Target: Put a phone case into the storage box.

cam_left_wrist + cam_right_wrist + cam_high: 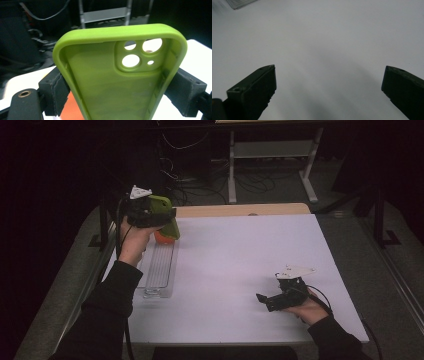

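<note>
Green phone case (117, 82) clamped in left tool (167, 222)

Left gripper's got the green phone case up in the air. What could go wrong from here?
1. The left gripper pinches the soft case by its side walls; it may flex and slip out.
2. An orange thing sits right under the case, by the clear tray; lowering could knock it.
3. The right gripper is open and far off, so it likely cannot catch a drop.

A dim lab — loose cables (200, 185) on the floor, a white worktable (240, 270), dark curtains.
</note>
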